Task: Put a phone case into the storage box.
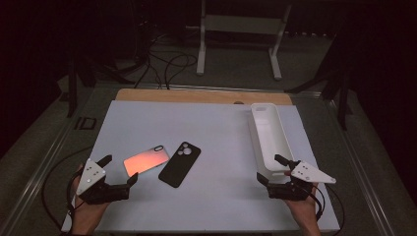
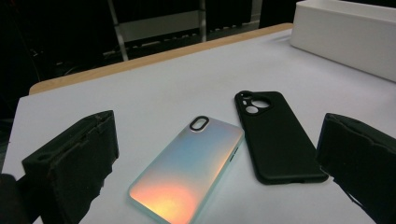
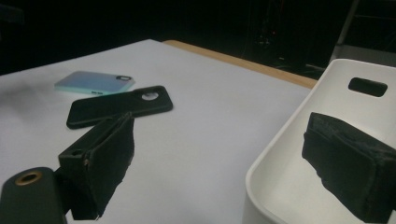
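- Left claw (image 1: 119, 173): it sits at the near left corner of the bench, jaws spread apart and empty, aimed toward the centre of the sheet.
- Iridescent glossy phone case with an oval camera cutout (image 1: 146, 161): it lies flat just ahead of the left claw, apart from both jaws. Its long axis runs diagonally, camera end away from the person and to the right. In the left gripper view the case (image 2: 187, 166) lies between the two jaws' lines of sight, near end closest.
- Matte black phone case with a round camera cluster (image 1: 180, 163): it lies flat just right of the iridescent case, roughly parallel to it, a narrow gap between them.
- Reach judgement: the left claw is much the nearer to both cases; the right claw is well apart from them. A straight advance would likely meet the iridescent case's near short end first.
- White rectangular plastic bin with a slot handle (image 1: 275, 118): it stands at the right of the bench, long axis running away from the person, and is empty.
- Right claw (image 1: 273, 169): it hovers at the bin's near end, jaws apart, holding nothing; in the right gripper view one jaw hangs over the bin's interior.
- Surface: a white sheet (image 1: 221, 147) covers the bench; a wooden edge shows at the far side.
- Room: dark, with cables and a white metal frame (image 1: 241, 29) on the floor beyond.
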Demonstrator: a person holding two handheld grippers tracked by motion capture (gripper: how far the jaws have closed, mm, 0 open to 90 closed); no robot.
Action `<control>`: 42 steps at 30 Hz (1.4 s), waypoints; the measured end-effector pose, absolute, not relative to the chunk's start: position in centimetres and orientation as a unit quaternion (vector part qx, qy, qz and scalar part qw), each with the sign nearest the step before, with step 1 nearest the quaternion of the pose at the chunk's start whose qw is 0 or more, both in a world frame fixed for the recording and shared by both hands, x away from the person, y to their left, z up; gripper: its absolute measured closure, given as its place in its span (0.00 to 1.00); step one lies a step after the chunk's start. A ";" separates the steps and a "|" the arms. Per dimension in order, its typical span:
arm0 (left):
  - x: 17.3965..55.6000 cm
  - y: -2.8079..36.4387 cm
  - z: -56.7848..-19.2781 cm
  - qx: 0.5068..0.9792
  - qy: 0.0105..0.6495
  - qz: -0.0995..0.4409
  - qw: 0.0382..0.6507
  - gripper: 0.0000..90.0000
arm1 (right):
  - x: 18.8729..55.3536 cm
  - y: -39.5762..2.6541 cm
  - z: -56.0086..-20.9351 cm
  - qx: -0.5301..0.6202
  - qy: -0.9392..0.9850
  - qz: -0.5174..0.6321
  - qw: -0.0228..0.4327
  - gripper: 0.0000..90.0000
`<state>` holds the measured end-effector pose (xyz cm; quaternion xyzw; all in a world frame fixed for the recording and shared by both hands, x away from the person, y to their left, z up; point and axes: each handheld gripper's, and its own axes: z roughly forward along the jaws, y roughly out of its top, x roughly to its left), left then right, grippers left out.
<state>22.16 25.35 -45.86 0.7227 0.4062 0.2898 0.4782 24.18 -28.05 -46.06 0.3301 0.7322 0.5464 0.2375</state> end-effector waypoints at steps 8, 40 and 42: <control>22.3 25.4 -46.1 0.725 0.410 0.289 0.472 0.00 | 24.2 -28.2 -46.1 0.333 0.732 0.547 0.235 0.10; 24.2 26.9 -46.0 0.735 0.424 0.278 0.450 0.00 | 24.5 -28.2 -45.6 0.323 0.738 0.544 0.236 0.10; 24.6 26.9 -46.1 0.737 0.424 0.274 0.449 0.00 | 24.5 -28.3 -45.6 0.321 0.737 0.545 0.237 0.10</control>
